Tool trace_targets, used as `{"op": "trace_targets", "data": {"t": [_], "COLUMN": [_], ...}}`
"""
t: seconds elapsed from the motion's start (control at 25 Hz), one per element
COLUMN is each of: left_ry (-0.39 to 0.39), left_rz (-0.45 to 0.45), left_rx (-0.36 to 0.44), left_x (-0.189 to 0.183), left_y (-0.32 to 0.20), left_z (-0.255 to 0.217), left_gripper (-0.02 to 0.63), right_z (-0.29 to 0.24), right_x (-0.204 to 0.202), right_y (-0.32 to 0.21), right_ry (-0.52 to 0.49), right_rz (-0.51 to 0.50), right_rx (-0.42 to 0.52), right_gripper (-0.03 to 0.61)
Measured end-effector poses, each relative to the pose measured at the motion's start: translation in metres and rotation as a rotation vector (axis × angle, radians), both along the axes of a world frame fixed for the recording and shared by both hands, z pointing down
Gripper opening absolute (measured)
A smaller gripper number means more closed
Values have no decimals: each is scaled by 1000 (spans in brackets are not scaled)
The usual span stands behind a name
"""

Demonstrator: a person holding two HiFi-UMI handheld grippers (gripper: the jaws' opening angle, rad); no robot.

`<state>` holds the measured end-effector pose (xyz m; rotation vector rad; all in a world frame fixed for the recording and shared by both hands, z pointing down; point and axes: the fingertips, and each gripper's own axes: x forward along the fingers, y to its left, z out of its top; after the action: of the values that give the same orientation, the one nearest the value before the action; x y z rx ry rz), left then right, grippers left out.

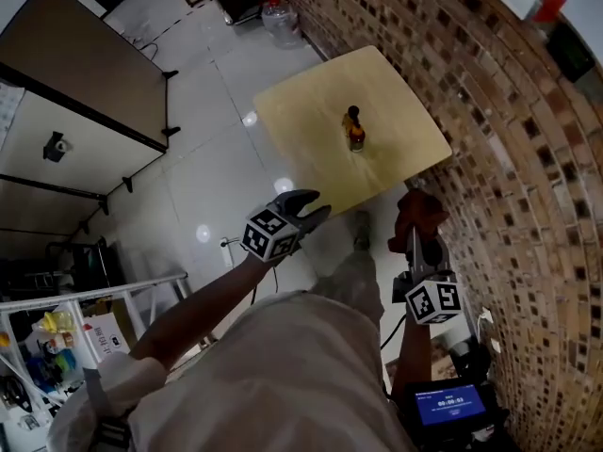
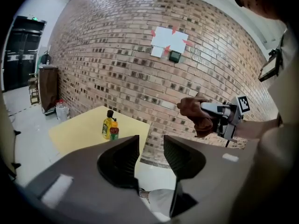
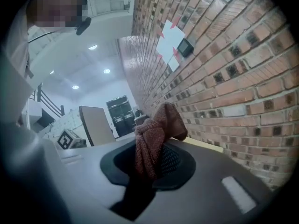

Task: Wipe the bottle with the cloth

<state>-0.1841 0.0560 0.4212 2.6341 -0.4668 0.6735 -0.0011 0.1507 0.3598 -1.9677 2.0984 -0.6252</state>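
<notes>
Your right claw (image 3: 148, 166) pinches the red-brown cloth (image 3: 154, 134), your left claw (image 2: 151, 148) is spread and empty. The bottle (image 1: 354, 132) stands on the yellow table (image 1: 301, 111), upper middle, well away, with no wiping begun yet.

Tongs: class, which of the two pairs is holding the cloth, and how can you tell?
The right tongs, shut on the reddish-brown cloth. The left tongs stand open, with nothing between them.

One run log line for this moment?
left gripper: open, empty | right gripper: shut on cloth | two bottles: upright on table | wiping: not started
</notes>
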Motion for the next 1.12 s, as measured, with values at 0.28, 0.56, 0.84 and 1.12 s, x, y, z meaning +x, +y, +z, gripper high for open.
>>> {"op": "trace_targets", "data": {"t": [0.28,0.56,0.84,1.12], "left_ry": [-103,-236,-335,-387], "left_rz": [-46,-106,-185,-170], "left_rx": [-52,-137,-249,-238], "left_x": [55,111,119,129], "left_y": [-77,-133,-168,-187], "left_z": [26,99,155,181], "left_gripper": [190,213,219,224], "right_z": [10,44,87,192], "right_x": [16,59,63,33], "right_y": [-98,-166,-231,-274], "right_ry": [-43,-58,-10,16], "right_rz": [-127,-231,-368,-527], "right_rx": [-47,-114,-225,-386], "right_gripper": [63,64,64,64]}}
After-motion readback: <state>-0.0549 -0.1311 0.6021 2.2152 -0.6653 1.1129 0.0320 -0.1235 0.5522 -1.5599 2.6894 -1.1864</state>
